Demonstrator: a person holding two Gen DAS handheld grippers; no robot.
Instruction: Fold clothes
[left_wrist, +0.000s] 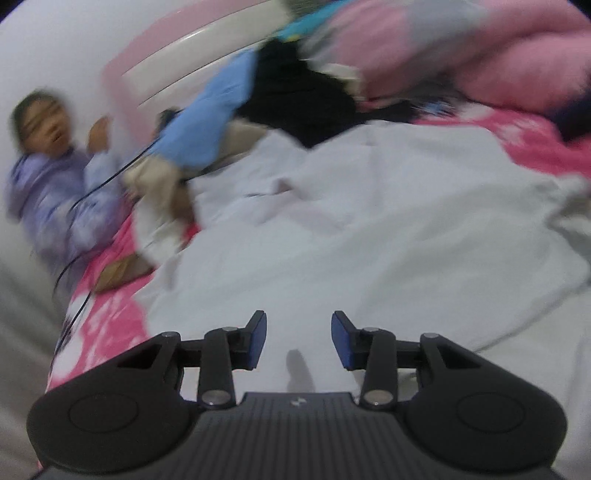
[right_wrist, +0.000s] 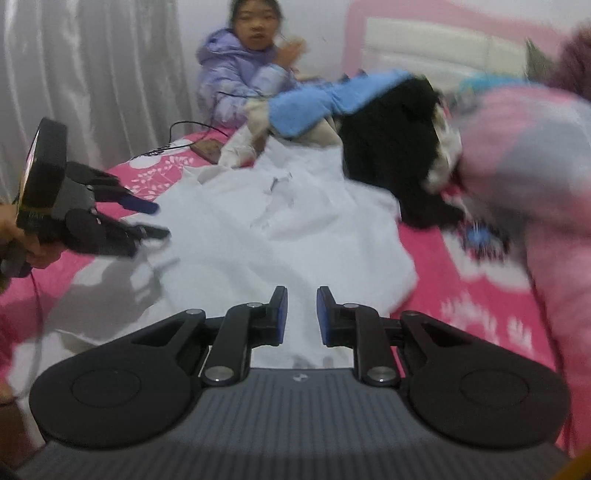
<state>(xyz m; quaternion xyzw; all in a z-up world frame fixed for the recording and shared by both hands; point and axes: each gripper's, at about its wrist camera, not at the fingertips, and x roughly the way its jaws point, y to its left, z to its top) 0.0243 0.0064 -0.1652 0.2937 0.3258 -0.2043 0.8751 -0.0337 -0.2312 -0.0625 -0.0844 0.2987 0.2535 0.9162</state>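
Observation:
A crumpled white garment (left_wrist: 369, 221) (right_wrist: 295, 221) lies spread on the pink flowered bed cover (left_wrist: 535, 144) (right_wrist: 461, 280). My left gripper (left_wrist: 298, 339) hovers over its near part, open, with nothing between the blue pads. In the right wrist view that left gripper (right_wrist: 157, 219) is held by a hand at the left, above the garment's left edge. My right gripper (right_wrist: 301, 314) hangs over the garment's near edge. Its pads stand a narrow gap apart, and only the cloth below shows through it.
Behind the white garment is a pile of clothes: a black one (left_wrist: 295, 99) (right_wrist: 388, 147), a blue one (left_wrist: 210, 114) (right_wrist: 314, 103) and a pink one (left_wrist: 480, 48) (right_wrist: 535, 166). A person in a purple jacket (left_wrist: 55, 192) (right_wrist: 236, 77) sits at the far bed edge beside a cabled brown object (right_wrist: 207, 149).

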